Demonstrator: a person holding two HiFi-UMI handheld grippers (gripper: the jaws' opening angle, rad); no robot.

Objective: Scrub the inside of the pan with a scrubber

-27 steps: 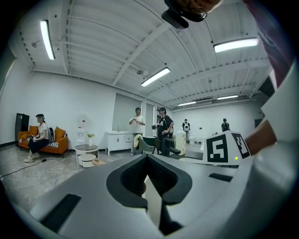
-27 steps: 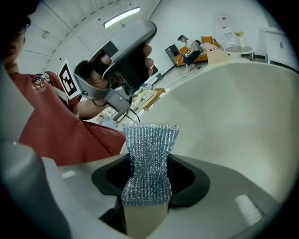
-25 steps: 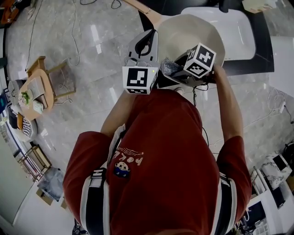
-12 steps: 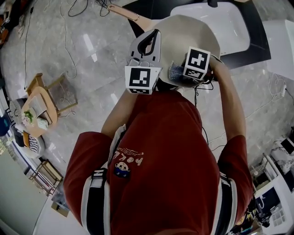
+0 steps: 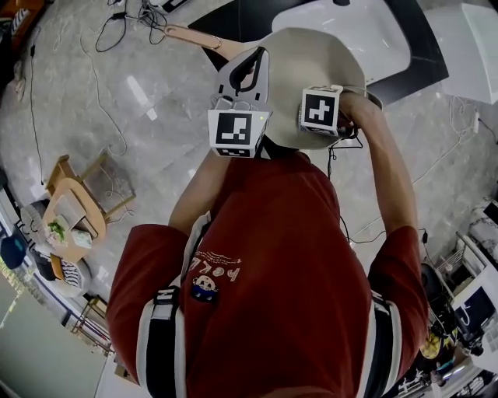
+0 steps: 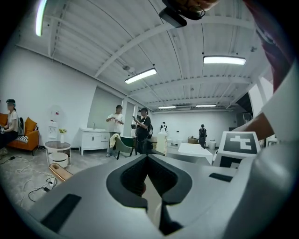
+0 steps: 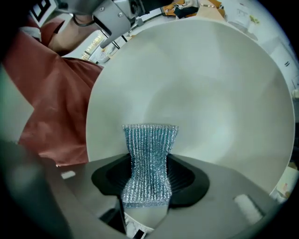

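A cream pan (image 5: pixel 311 54) with a wooden handle (image 5: pixel 187 35) is held up in front of the person in the red shirt. My left gripper (image 5: pixel 249 66) is shut on the pan at its rim near the handle; a thin cream edge (image 6: pixel 150 189) shows between its jaws. My right gripper (image 5: pixel 320 110) is over the pan's bowl, shut on a silvery-blue mesh scrubber (image 7: pixel 148 154). The scrubber's free end lies against the pan's inside (image 7: pixel 201 93). In the head view the scrubber is hidden behind the right gripper's marker cube.
A white basin (image 5: pixel 350 23) on a dark mat lies beyond the pan. Cables (image 5: pixel 117 15) trail over the marble floor, and a small wooden table (image 5: pixel 66 221) stands at the left. Two people (image 6: pixel 140 126) and a white table (image 6: pixel 196 149) show in the left gripper view.
My right gripper has slid a little left and further over the pan's bowl, and the scrubber has gone out of sight behind its cube. The left gripper keeps its hold.
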